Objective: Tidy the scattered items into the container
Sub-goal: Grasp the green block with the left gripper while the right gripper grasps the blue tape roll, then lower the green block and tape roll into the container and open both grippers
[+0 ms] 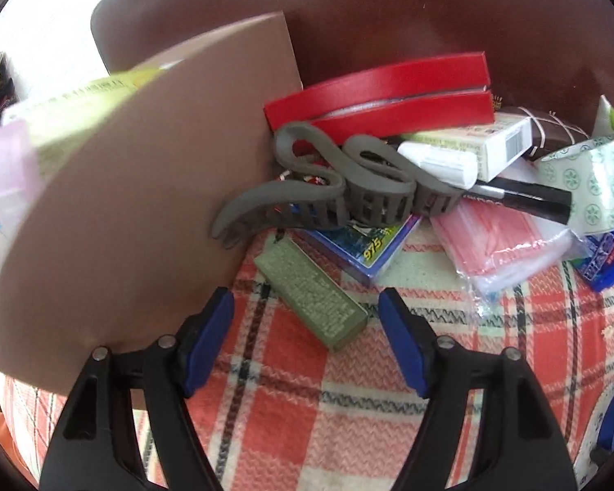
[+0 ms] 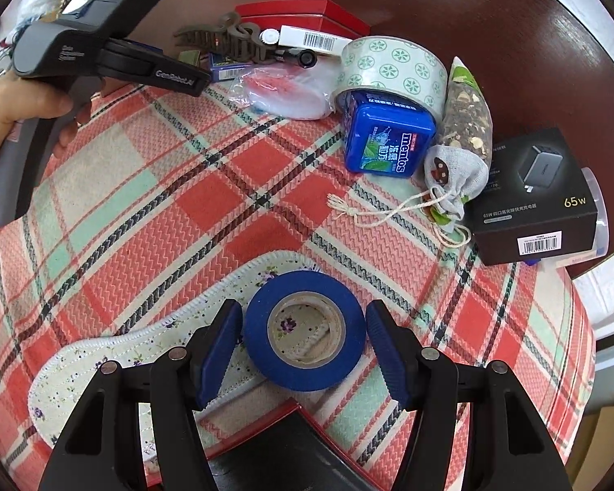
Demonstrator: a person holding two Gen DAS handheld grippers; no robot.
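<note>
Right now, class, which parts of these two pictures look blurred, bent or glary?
Left wrist view: the brown card and yellow-green box are smeared; window glare whitens the top left. Right wrist view: sharp on the blue tape; the fisheye bends the plaid cloth; glare streaks the dark table.

Blue mint box point(image 2: 389, 139), 1 o'clock in right wrist view: "mentos" in white, Chinese characters beside it.
Black charger box point(image 2: 540, 200), 3 o'clock: "65W" in gold, small Chinese line, barcode label below.
Left gripper point(image 1: 305, 341) body, 10 o'clock in right wrist view: "GenRobot.AI"; smaller print behind it unreadable.
Blue card box point(image 1: 360, 245), left wrist view centre: "975" in yellow.
White box point(image 1: 491, 143), 2 o'clock: barcode only, text too blurred.
</note>
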